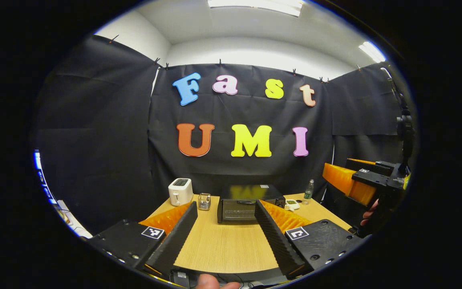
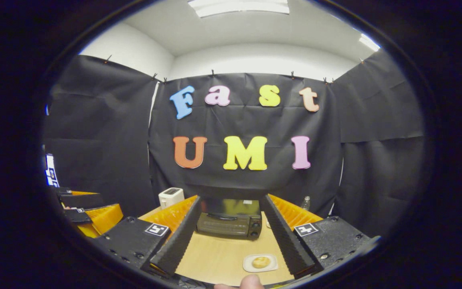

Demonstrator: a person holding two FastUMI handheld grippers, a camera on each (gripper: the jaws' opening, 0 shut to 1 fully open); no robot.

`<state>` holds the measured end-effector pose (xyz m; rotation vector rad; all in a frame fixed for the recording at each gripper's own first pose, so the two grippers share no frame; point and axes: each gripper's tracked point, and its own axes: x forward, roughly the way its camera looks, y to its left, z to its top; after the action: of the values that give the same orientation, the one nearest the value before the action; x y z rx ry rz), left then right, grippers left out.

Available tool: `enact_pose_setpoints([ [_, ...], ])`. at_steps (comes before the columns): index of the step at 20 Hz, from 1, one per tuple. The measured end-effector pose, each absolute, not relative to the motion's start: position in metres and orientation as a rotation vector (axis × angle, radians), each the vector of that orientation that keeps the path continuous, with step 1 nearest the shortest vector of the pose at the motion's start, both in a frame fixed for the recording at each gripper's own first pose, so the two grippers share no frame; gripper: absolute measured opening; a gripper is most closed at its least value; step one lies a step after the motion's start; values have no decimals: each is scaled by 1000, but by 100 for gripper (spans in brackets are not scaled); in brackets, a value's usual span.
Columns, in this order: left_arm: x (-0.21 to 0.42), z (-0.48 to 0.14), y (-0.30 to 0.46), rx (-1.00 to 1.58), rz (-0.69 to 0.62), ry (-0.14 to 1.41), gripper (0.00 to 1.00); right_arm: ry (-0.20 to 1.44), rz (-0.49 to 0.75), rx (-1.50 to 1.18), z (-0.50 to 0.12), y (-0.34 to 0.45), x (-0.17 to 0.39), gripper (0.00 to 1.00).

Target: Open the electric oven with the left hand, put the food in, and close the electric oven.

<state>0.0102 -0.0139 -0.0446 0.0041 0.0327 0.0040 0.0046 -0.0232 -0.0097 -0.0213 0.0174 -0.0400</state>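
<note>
Right gripper view: oven [image 2: 230, 224] lies crosswise, shut door facing both spread, empty tools [image 2: 227, 235] [image 1: 225, 222].

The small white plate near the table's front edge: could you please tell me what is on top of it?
A single round, golden piece of food lies on the plate, roughly centred. Whatever is under the food is covered, so I cannot tell.
</note>
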Motion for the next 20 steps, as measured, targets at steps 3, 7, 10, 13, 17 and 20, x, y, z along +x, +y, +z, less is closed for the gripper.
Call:
enact_pose_setpoints([
  [3,12,-43,-13,-15,12,33,94,12,-60,4,-13,-33,1,99],
  [7,13,-34,-15,-17,13,10,94,18,-89,45,-22,-41,0,99],
  [10,16,-34,-14,-22,33,-13,94,27,-99,35,-26,-51,0,98],
  [13,18,-46,-19,-39,38,-9,94,40,-122,27,-31,-68,0,99],
  [17,24,-67,-27,-85,47,36,94,46,-134,-10,-39,-82,3,99],
  [20,41,-65,-29,-68,65,39,94,44,-136,-16,-44,-98,18,99],
])
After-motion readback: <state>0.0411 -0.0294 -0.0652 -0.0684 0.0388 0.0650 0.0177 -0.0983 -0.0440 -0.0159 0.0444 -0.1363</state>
